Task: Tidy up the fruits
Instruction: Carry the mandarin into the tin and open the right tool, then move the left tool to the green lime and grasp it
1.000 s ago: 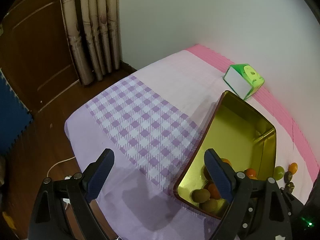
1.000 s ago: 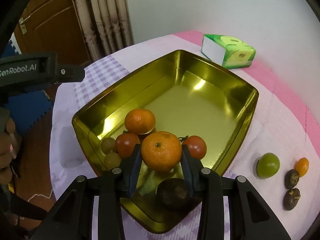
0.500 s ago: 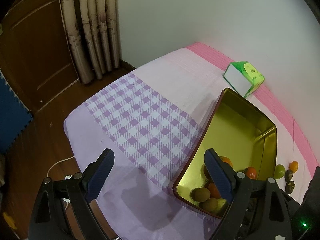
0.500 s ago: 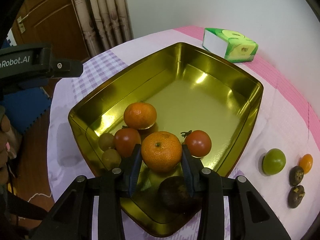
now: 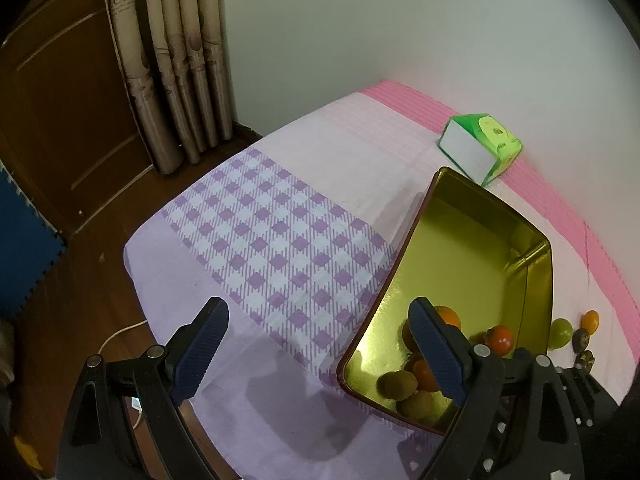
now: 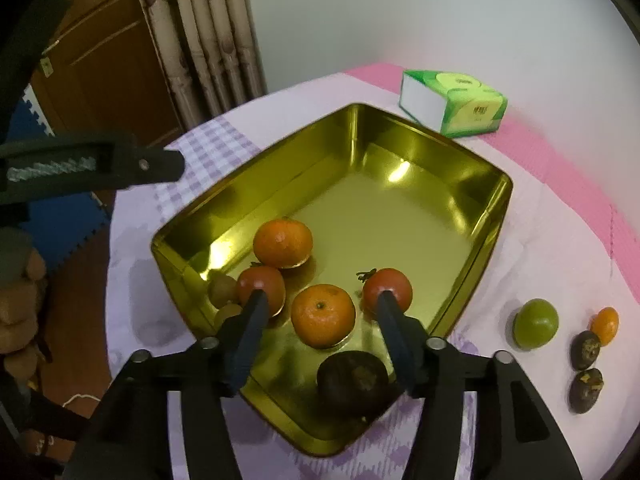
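A gold tin (image 6: 420, 216) sits on the cloth-covered table. In it lie two oranges, two tomatoes, small brown kiwis (image 6: 222, 289) and a dark fruit (image 6: 354, 380). My right gripper (image 6: 320, 298) hangs over the tin's near corner with its jaws opening. The nearer orange (image 6: 323, 316) rests on the tin floor between the fingers, and neither pad touches it. My left gripper (image 5: 316, 312) stands open over the checked cloth (image 5: 272, 240), left of the tin (image 5: 472, 248), with nothing between its fingers.
On the cloth right of the tin lie a green fruit (image 6: 535, 323), a small orange (image 6: 605, 325) and two dark fruits (image 6: 586, 350). A green tissue box (image 6: 454, 103) stands by the wall behind the tin. Curtains and a wooden door are beyond the table's far edge.
My right jaws have spread apart and let go of the orange, which now lies in the tin. The left gripper has stayed where it was.
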Available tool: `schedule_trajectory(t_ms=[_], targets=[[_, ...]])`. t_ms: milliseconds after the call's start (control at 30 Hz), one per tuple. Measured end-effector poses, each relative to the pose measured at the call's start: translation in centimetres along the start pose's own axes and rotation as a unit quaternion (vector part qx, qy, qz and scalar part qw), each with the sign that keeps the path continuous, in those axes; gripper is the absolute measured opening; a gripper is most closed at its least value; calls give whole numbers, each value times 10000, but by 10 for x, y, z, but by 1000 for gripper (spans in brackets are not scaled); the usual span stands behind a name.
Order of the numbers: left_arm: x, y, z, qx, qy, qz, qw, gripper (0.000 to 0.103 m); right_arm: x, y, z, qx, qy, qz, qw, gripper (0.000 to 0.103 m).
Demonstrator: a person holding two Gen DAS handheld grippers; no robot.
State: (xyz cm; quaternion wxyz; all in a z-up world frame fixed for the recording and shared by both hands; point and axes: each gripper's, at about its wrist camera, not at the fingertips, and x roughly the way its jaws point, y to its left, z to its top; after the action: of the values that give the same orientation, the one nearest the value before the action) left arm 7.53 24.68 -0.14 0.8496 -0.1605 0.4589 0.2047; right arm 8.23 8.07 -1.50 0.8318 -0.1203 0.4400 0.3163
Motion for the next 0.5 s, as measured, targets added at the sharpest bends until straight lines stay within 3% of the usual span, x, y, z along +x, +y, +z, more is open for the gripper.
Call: schedule_trajectory(t_ms=[133,333,500], targets=[[-1,-1,-1,72,-15,-7,10000,89,-20,-9,-5,84,-228,-86,9997,68],[-3,-5,-2,182,-63,-9,9998,89,-54,-53,-26,432,-536,-474,9965,74],[-5,-18,-6,474,-111,-39,9988,89,-75,-120,-63,1039,-463,-1175,9865,76]])
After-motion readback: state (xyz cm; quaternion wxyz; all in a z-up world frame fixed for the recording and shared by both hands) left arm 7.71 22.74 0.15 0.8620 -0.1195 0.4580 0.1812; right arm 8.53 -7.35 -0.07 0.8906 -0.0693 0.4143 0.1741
